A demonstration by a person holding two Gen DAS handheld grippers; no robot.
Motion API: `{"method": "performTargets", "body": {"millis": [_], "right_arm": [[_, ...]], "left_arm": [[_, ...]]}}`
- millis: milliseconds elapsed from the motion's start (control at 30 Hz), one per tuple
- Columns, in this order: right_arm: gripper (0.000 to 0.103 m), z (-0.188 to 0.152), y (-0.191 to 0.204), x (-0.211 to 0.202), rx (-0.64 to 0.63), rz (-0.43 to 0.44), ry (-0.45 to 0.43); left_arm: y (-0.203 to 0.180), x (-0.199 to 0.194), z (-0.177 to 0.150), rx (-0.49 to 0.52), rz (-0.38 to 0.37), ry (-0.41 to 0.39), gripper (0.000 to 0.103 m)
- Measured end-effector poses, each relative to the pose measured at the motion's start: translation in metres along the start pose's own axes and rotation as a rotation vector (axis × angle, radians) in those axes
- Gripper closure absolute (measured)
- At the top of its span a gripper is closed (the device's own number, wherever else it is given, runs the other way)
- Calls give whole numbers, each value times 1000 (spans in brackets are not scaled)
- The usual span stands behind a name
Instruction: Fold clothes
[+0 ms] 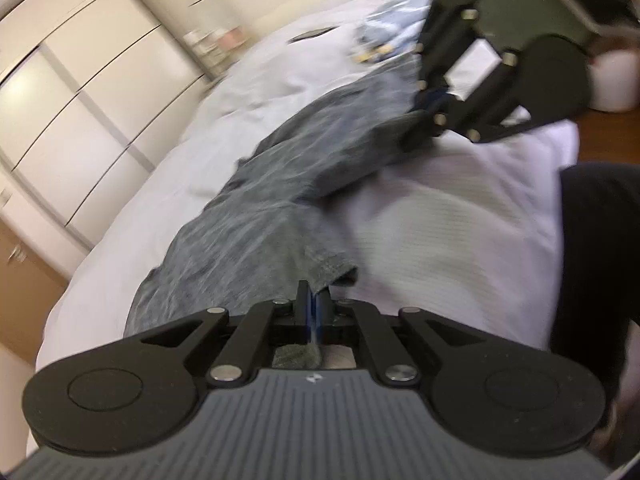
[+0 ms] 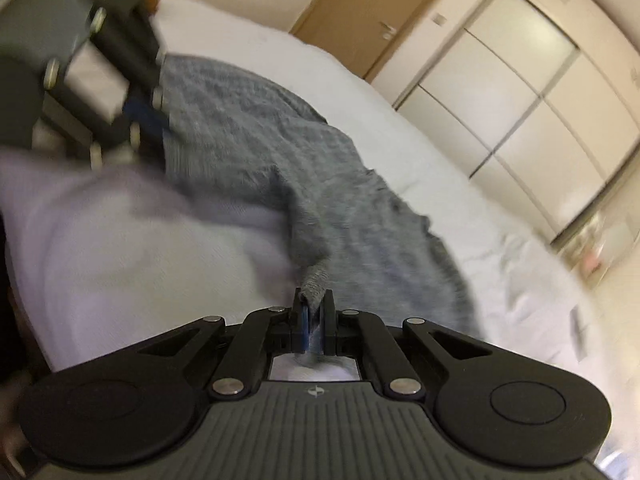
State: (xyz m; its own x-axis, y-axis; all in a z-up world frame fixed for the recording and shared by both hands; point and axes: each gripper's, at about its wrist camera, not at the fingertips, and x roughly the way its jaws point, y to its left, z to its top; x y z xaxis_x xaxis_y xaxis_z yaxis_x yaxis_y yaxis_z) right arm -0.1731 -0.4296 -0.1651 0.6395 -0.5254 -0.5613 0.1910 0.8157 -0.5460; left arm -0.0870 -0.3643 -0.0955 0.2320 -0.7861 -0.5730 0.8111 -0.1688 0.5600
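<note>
My left gripper (image 1: 313, 296) has its jaws clamped on one edge of a grey sweater (image 1: 256, 208). My right gripper (image 2: 313, 304) has its jaws clamped on another edge of the same sweater (image 2: 280, 160). The sweater stretches away from both grippers across a bed (image 1: 280, 68) covered in a white sheet. Beside the sweater, nearer me, lies a pale lilac cloth (image 1: 452, 216). Beyond the bed stands a cream wardrobe (image 1: 80, 92) with sliding doors, and next to it a wooden door (image 2: 360, 20). The sweater is knitted, mottled grey, rumpled and motion-blurred.
</note>
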Motion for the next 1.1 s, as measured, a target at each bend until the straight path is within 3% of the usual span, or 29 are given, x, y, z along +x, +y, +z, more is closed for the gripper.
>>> {"method": "performTargets", "body": {"millis": [133,233,333,400,433,600,700,800,1033,1100], "right_arm": [[103,-8,7,-9,-42,74,13],[103,-16,18,-6,-40,104,37],[101,-18,16,-14,18,96,29],[79,-18,13,-23,56,82,15],[74,-16,14,-28,65,76,2],[58,6,25,-38,44,88,-62],[50,22,38,-30,-32,97,-84],[50,38,54,-18,-125,99,-99],[50,41,81,27,-446,-2,-87],[51,43,78,35,-473,-7,-97]], "left_arm": [[-17,-2,-7,40,-65,32,103],[-20,-9,-15,-9,-59,43,99],[2,-23,-26,-148,-25,51,93],[27,-28,-43,-261,30,79,76],[39,-30,-53,-320,62,95,66],[112,-35,-101,-645,148,150,66],[154,-26,-128,-846,116,150,64],[178,-14,-144,-966,71,132,63],[198,20,-163,-1106,-29,119,63],[201,25,-163,-1124,-50,115,66]]}}
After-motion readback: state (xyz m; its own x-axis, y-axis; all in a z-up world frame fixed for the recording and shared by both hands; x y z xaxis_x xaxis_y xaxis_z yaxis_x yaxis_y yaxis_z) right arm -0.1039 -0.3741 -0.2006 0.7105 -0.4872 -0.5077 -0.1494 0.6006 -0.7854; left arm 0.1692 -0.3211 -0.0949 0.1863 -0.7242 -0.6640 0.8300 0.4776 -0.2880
